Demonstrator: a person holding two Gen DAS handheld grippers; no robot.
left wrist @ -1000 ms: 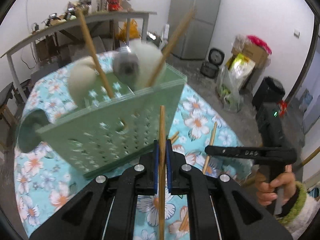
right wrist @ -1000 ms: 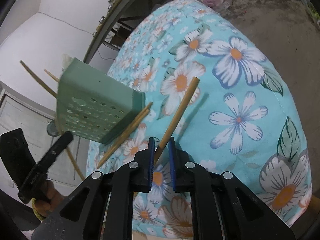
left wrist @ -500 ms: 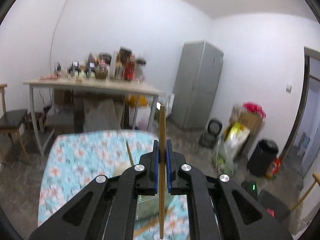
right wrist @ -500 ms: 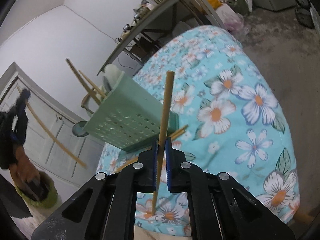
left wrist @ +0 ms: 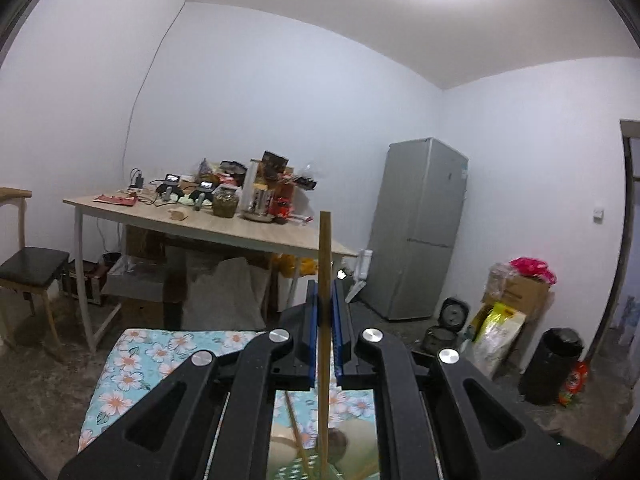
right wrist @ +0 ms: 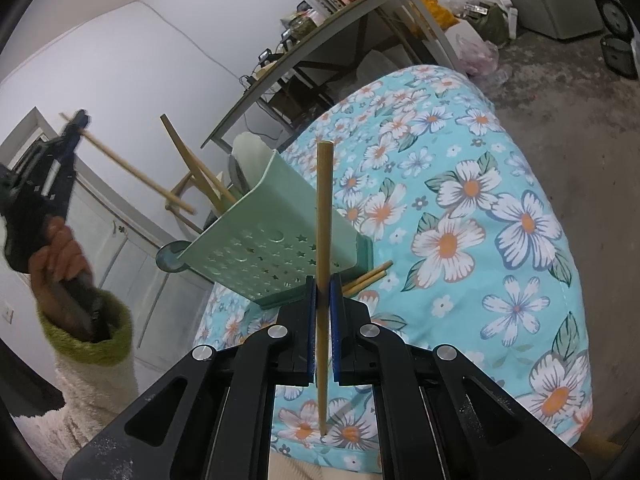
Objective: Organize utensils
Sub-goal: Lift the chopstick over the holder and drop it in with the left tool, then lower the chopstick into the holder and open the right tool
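Nearest in the right wrist view, the right tool [right wrist: 323, 296] is clamped on a chopstick [right wrist: 323, 216] that stands upright between its blue pads, lower tip close over the flowered cloth of the surface [right wrist: 500, 184]; just beyond it sits the green perforated holder [right wrist: 276, 248], already bristling with several sticks, and two loose chopsticks [right wrist: 370, 276] lie on the cloth at its foot; farther left, the left tool [right wrist: 78, 122] grips a second chopstick [right wrist: 132, 172] slanting down toward the holder's mouth; in the left wrist view that stick [left wrist: 325, 264] runs upright between the narrow jaws, the holder only glimpsed below; the step in hand looks like dropping held sticks into the holder; next, each tool likely needs its tip centred over the opening before letting go, then the loose pair wants collecting
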